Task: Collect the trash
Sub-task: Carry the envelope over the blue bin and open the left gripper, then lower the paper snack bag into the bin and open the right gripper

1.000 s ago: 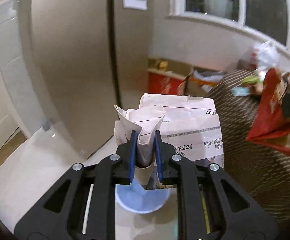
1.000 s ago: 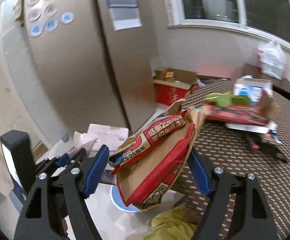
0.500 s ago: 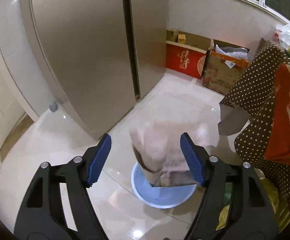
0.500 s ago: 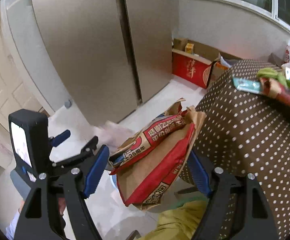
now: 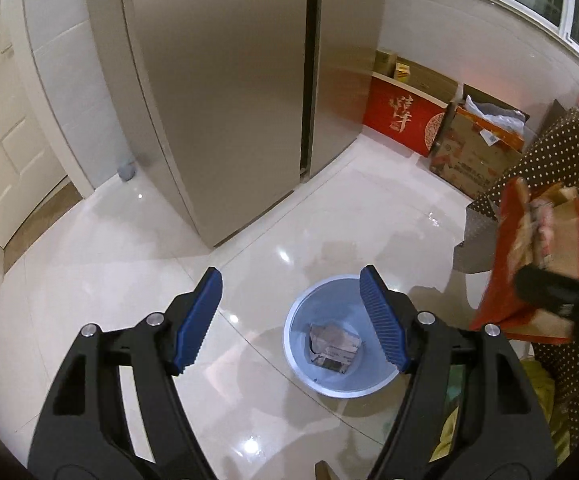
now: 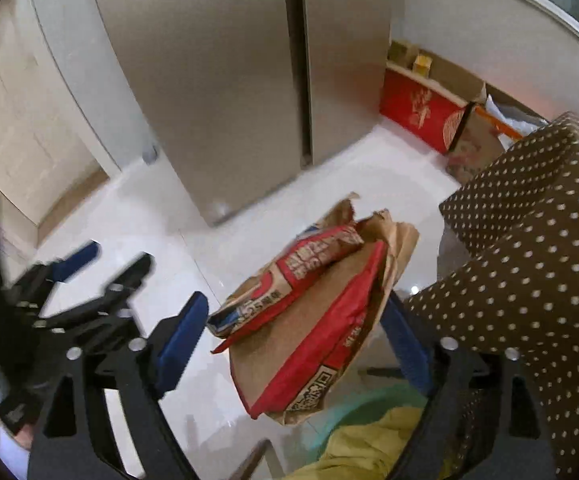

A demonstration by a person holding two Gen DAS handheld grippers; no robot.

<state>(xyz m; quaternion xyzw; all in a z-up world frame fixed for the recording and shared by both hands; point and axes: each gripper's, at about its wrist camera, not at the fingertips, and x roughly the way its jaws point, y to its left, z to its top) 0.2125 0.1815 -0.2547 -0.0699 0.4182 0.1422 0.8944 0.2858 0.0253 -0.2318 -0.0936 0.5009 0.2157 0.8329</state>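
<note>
Left claw [image 5: 291, 314] wide, nothing between its blue pads, poised above blue bin [image 5: 339, 384] on the tiled floor [image 5: 129, 264]. Crumpled paper [image 5: 334, 340] lies inside bin. Right claw [image 6: 291, 332] jaws just opening; red-and-brown paper bag [image 6: 313, 320] between them, left pad clear of it. Polka-dot surface [image 6: 529, 248] just right.

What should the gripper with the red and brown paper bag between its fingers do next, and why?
Probably finish letting go. The jaws of the right gripper have just been opening, the red and brown paper bag between them, one pad clear of it. The open left gripper hangs over the light blue plastic bin, crumpled paper inside. The right view hides the bin, so aim is uncertain.
</note>
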